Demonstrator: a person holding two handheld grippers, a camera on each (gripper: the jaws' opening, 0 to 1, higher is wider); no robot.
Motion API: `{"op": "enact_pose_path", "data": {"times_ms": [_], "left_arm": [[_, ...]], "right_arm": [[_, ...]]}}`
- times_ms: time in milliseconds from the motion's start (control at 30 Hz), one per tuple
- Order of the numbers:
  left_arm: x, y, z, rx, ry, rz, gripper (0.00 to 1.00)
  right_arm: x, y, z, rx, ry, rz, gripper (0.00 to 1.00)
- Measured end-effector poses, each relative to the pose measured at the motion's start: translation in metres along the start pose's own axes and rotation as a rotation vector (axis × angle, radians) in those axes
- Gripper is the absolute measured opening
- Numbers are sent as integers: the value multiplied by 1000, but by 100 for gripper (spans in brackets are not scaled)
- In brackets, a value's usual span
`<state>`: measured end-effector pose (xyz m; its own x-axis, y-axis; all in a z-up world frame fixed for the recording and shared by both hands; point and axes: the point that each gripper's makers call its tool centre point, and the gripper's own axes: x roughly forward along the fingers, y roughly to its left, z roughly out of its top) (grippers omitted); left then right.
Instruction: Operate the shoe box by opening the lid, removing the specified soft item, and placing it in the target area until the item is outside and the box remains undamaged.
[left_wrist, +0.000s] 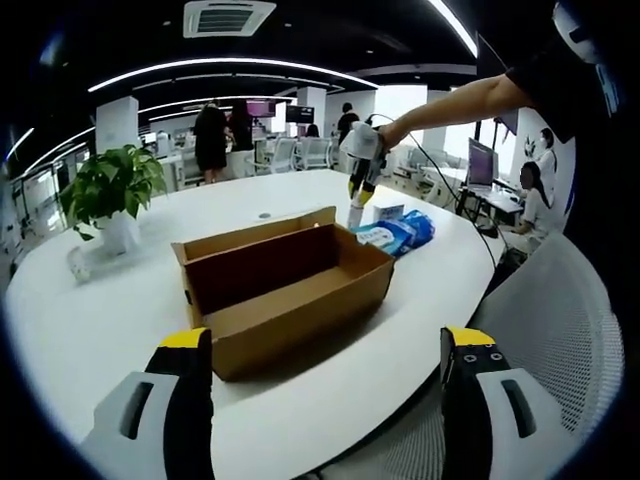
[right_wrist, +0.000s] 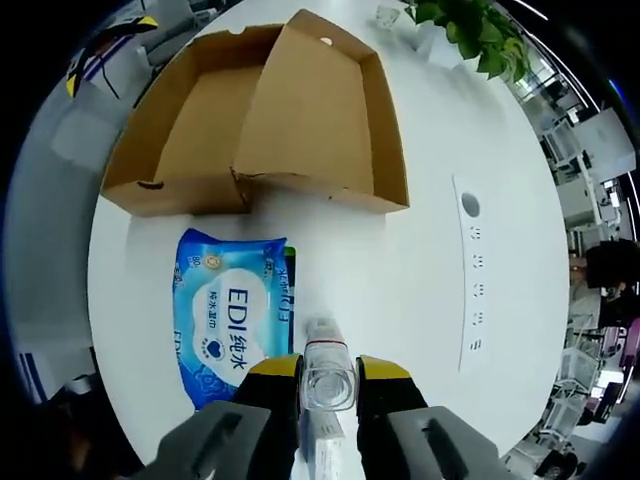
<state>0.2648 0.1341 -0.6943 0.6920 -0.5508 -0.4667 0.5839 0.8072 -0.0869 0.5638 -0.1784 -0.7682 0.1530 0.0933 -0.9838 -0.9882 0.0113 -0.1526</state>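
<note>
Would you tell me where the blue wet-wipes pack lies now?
In the right gripper view, the blue wet-wipes pack lies flat on the white table, just outside the open brown cardboard box, left of the right gripper.

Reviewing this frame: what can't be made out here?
- Left gripper view: box floor, hidden behind its near wall.
- Right gripper view: lower part of the clear bottle, covered by the right gripper.
- Right gripper view: wipes pack small print, too small.

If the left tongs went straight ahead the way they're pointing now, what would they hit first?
Most likely the open cardboard shoe box: its near corner sits on the white table directly ahead of the open left tongs. Depth is uncertain, so they might graze the table edge first.
</note>
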Motion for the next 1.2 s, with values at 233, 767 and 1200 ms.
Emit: {"op": "enact_pose_path", "data": {"times_ms": [233,767,1200], "left_arm": [[0,0,-2,-3,3,2,98],[-2,6,-5,-22,5,20,96],[2,21,-9,-67,23,60,93]], "right_arm": [[0,5,5,-16,-14,13,16],[-2,1,10,-43,-22,2,17],[-3,-3,14,-34,-41,-14,22]]}}
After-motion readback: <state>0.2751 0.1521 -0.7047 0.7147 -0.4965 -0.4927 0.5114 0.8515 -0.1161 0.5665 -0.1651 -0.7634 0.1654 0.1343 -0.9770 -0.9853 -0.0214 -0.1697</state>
